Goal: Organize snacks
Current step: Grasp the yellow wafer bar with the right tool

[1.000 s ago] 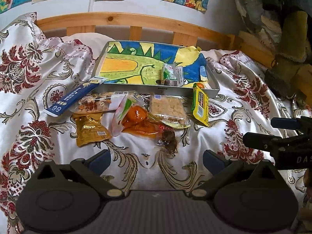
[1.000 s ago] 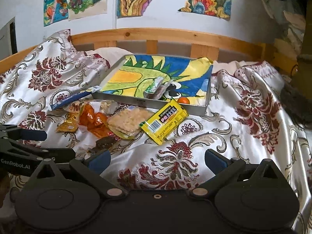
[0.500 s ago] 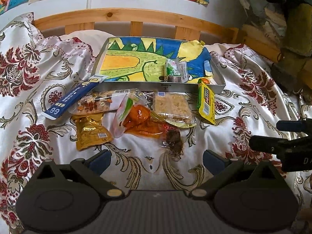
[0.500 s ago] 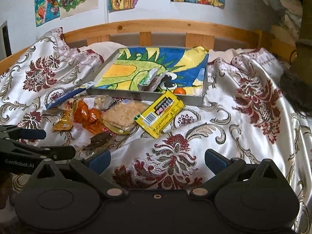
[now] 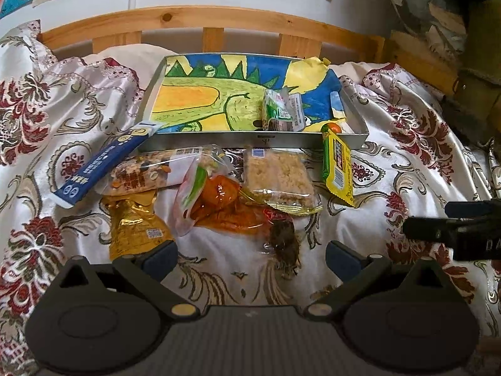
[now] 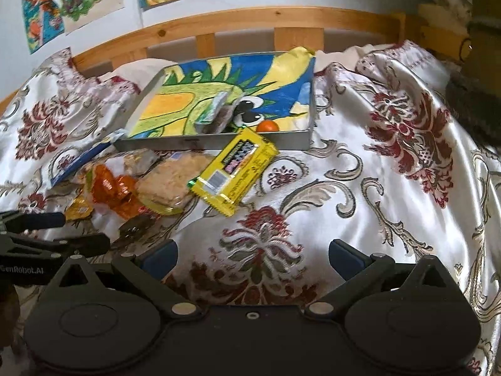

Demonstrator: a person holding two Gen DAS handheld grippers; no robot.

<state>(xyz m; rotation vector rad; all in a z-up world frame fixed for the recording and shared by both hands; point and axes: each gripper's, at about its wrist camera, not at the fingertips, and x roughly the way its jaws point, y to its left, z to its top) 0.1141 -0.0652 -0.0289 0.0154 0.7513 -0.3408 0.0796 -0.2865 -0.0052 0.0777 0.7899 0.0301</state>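
Observation:
A metal tray lined with a dinosaur drawing lies on the bed and holds a green packet, a small packet and an orange ball. In front of it lie several snacks: a yellow bar, a rice cake pack, an orange pack, a nut bar, a gold pack, a blue stick and a dark sweet. My left gripper is open and empty just short of the dark sweet. My right gripper is open and empty over the bedspread, short of the yellow bar.
A floral satin bedspread covers the bed. A wooden headboard and a wall with drawings stand behind the tray. Dark clutter sits at the far right.
Both grippers have moved forward toward the snacks, which now look larger and nearer. The snacks and the tray have not moved. Both grippers stay open.

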